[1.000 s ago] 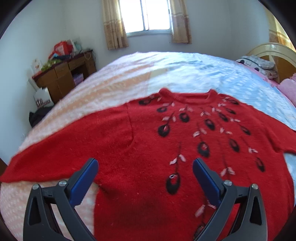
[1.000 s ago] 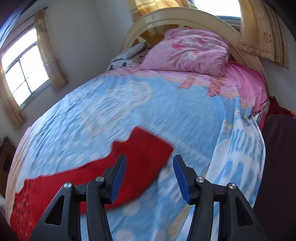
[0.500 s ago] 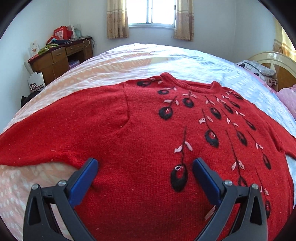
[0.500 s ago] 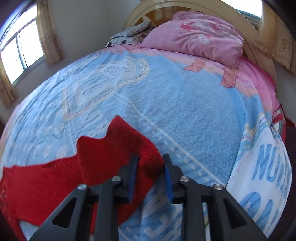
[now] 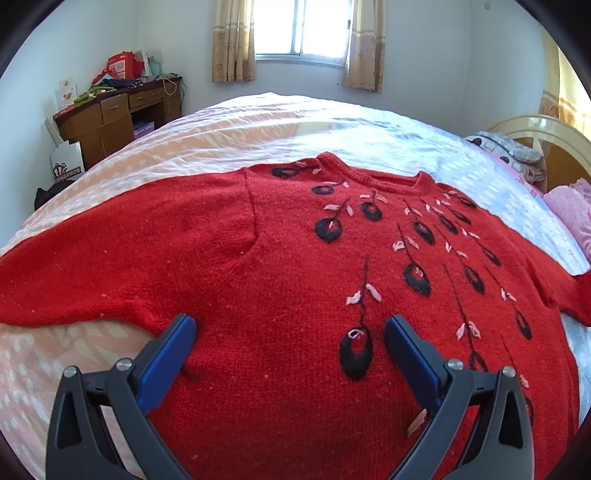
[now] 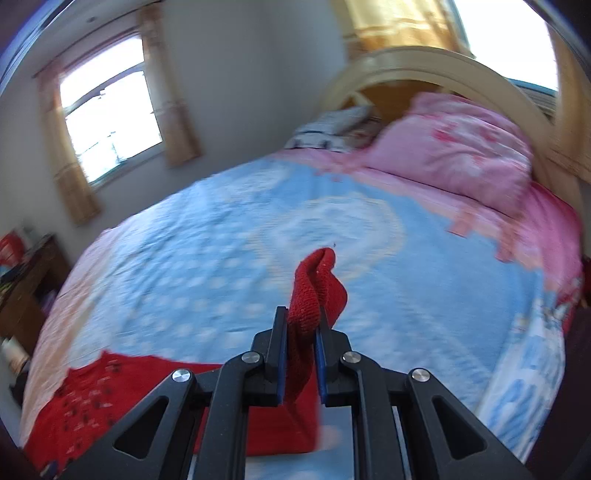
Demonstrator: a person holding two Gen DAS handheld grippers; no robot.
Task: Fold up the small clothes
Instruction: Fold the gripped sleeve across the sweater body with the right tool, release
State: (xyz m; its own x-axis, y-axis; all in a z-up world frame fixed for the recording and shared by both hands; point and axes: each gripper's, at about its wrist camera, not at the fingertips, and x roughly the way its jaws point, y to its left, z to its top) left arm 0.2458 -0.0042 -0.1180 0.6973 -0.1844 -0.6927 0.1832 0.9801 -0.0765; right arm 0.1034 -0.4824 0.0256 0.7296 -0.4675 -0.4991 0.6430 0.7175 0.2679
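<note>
A red knit sweater (image 5: 288, 280) with black and pink embroidered leaves lies face up, spread flat on the bed. My left gripper (image 5: 290, 332) is open and hovers over the sweater's lower body, near the left armpit. My right gripper (image 6: 301, 323) is shut on the sweater's right sleeve cuff (image 6: 314, 284) and holds it lifted above the blue blanket; the cuff sticks up between the jaws. The sweater body shows at the lower left of the right wrist view (image 6: 96, 398).
The bed (image 5: 258, 122) has a peach and blue patterned cover. A pink pillow (image 6: 454, 147) and a cream headboard (image 6: 424, 62) are at the head. A wooden desk (image 5: 118, 110) with clutter stands by the far-left wall, under a window (image 5: 303, 29).
My right gripper closed on the sleeve cuff and lifted it off the blanket. My left gripper moved closer over the sweater body and stayed open.
</note>
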